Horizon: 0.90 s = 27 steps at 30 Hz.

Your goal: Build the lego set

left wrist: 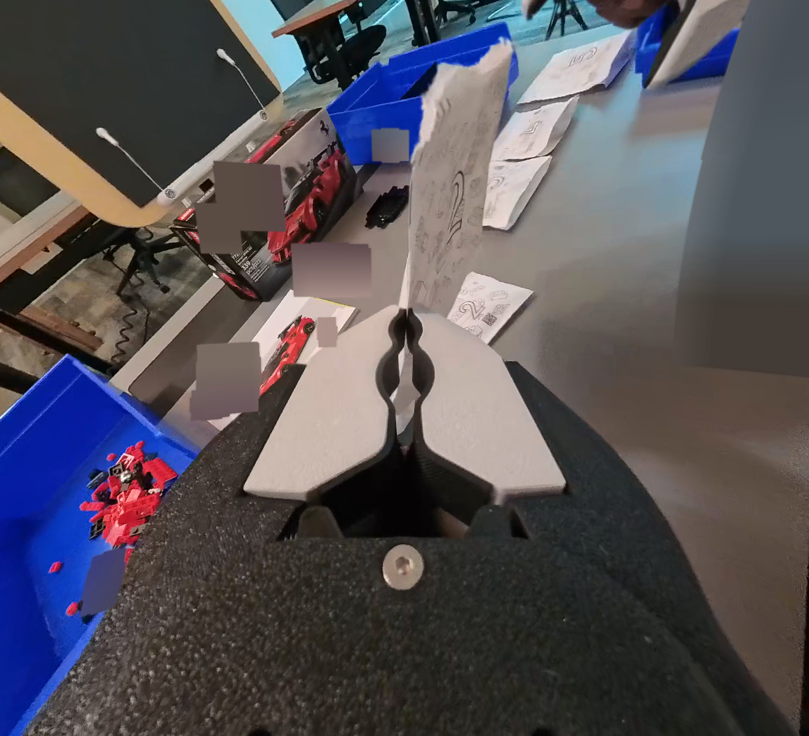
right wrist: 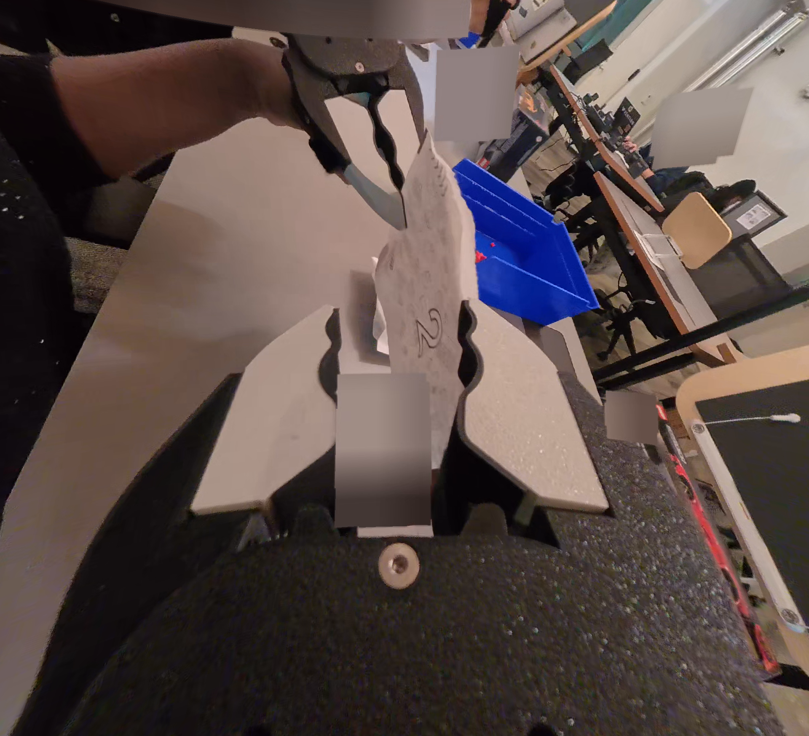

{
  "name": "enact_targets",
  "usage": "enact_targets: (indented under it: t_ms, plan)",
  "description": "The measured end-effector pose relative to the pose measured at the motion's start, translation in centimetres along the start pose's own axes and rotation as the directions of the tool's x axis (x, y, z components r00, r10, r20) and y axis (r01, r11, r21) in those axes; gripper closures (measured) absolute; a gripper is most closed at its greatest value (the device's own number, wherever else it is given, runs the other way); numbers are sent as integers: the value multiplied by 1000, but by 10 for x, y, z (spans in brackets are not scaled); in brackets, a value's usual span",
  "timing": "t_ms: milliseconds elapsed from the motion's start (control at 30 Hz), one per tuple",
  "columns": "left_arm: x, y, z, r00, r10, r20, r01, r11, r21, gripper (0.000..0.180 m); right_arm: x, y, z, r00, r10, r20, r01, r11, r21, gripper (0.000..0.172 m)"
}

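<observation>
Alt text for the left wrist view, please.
The left claw is shut on a torn white paper bag standing above a grey table. A blue bin of red bricks sits left; more bags and a toy-car box lie beyond.

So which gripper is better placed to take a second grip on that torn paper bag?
Right, probably. The right gripper is open with the paper bag standing between its fingers, while the left gripper is already shut on the bag's other end.
</observation>
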State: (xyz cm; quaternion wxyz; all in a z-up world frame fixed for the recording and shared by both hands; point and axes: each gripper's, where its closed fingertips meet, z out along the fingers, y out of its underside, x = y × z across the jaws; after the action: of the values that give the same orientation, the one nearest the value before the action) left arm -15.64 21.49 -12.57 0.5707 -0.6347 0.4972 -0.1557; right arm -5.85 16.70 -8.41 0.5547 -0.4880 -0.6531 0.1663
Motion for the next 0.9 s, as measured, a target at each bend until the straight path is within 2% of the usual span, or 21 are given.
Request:
enact_targets:
  t_ms: [100, 633, 900]
  plan:
    - [1, 1, 2, 1000, 0, -6, 0, 1000, -6, 180, -5, 0, 9, 1000, 3, 7, -3, 1000, 3, 129]
    - [6, 3, 3, 999, -5, -38, 4, 1000, -24, 180, 0, 8, 15, 1000, 10, 11, -10, 1000, -3, 128]
    - [13, -4, 5, 997, 43, -67, -42, 999, 14, 180, -3, 19, 20, 1000, -11, 22, 13, 998, -69, 128]
